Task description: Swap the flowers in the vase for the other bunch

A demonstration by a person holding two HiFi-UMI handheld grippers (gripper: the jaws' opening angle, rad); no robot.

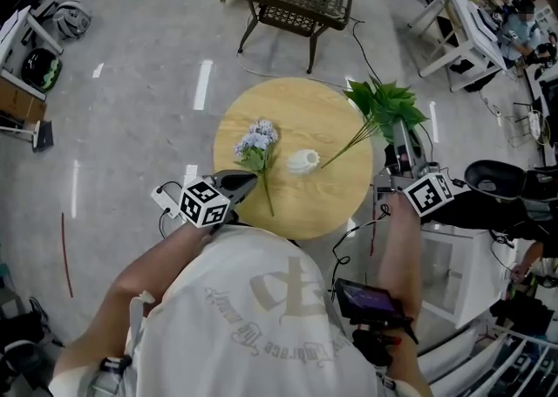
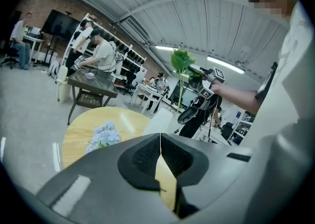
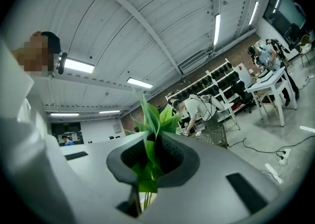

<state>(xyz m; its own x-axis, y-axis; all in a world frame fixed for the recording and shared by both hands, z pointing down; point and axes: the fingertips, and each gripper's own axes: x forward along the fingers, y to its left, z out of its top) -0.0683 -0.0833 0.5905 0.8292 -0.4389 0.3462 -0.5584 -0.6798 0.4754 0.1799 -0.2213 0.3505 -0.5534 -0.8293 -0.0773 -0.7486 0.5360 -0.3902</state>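
**Round table** (image 1: 296,107), seen from above. You are holding the green bunch (image 1: 384,106) over its 2 o'clock edge. The right gripper (image 3: 153,158) is clamping the bunch through the leaves, not on bare stem, so the foliage is at risk of tearing or slipping under the bunch's weight. The left gripper (image 2: 160,156) is hovering at 7 o'clock, closed and empty, steadying nothing. The blue flowers (image 1: 258,144) are lying flat at 9 o'clock. The white vase (image 1: 302,160) is sitting near centre, with the green stem ends just beside its 3 o'clock side. A trailing stem catching the unsteadied vase could knock it over or push it across the table.
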